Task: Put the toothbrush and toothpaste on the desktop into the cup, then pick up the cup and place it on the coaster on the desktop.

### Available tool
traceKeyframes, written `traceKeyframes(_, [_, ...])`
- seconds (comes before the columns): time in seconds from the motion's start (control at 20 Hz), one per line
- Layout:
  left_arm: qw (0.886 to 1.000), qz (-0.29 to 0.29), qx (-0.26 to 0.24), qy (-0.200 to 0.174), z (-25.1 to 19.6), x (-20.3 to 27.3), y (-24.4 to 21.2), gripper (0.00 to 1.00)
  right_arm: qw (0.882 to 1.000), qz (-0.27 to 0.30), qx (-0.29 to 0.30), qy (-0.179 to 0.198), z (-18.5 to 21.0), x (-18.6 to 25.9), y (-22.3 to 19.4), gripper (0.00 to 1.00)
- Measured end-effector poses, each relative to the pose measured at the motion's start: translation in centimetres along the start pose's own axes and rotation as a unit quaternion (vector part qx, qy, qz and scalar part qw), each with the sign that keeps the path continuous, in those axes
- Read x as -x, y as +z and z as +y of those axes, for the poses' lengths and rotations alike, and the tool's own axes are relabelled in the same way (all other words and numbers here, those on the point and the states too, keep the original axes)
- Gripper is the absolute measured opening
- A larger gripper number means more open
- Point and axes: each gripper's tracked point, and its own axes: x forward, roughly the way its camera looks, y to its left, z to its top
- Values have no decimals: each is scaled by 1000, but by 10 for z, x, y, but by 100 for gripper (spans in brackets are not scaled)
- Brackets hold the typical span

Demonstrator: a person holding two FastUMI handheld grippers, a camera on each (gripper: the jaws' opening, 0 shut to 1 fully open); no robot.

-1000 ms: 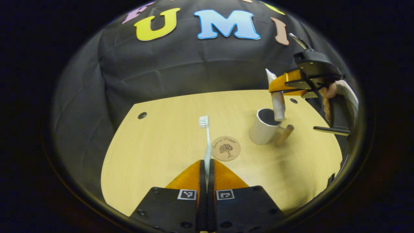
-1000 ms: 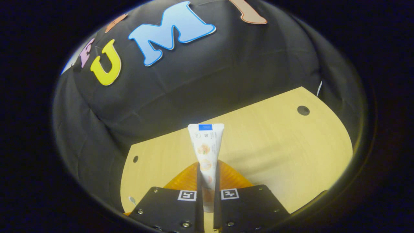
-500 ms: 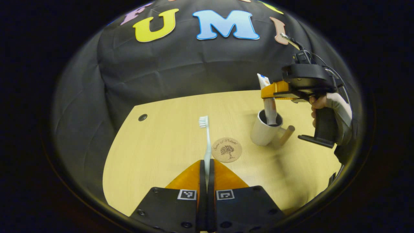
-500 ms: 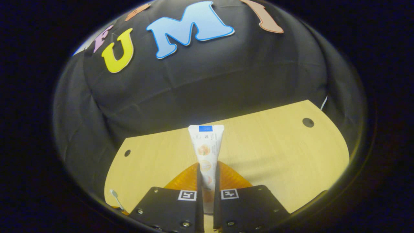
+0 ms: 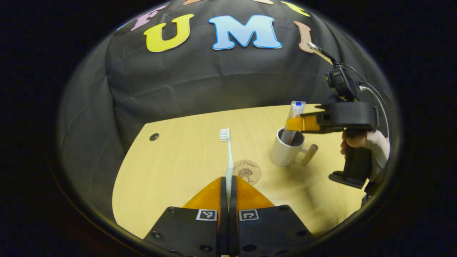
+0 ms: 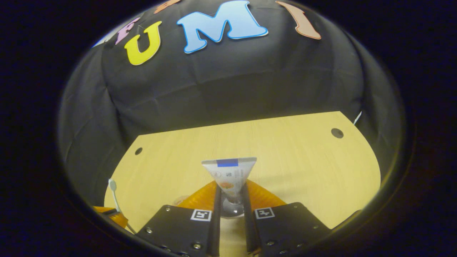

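Toothbrush [image 5: 228, 157] stands clenched in the left gripper [image 5: 228, 185], above the coaster [image 5: 247, 172]. Beyond, the paste [image 5: 293, 121] has dropped into the cup [image 5: 285, 151], tilted, so that half is nearly done.

Right gripper [image 6: 230, 200] has slackened, fingers just apart around the paste [image 6: 229, 175]. Bare desk [image 6: 303, 160] ahead gives withdrawal room.

The desktop [image 5: 178, 160] is evenly lit from above, soft shadows are cast, and edges are bent by fisheye distortion.
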Motion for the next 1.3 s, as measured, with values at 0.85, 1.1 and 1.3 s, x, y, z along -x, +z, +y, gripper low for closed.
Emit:
traceKeyframes(0.85, [991, -105, -72, -33, -42, -16, 75, 8, 997, -59, -44, -1, -26, 65, 33, 55])
traceKeyframes(1.1, [984, -135, -98, -55, -70, -36, 101, 8, 997, -41, -55, -33, -63, 79, 12, 55])
traceKeyframes(1.3, [975, -170, -118, -75, -95, -55, 124, 8, 996, -15, -61, -60, -89, 89, -12, 55])
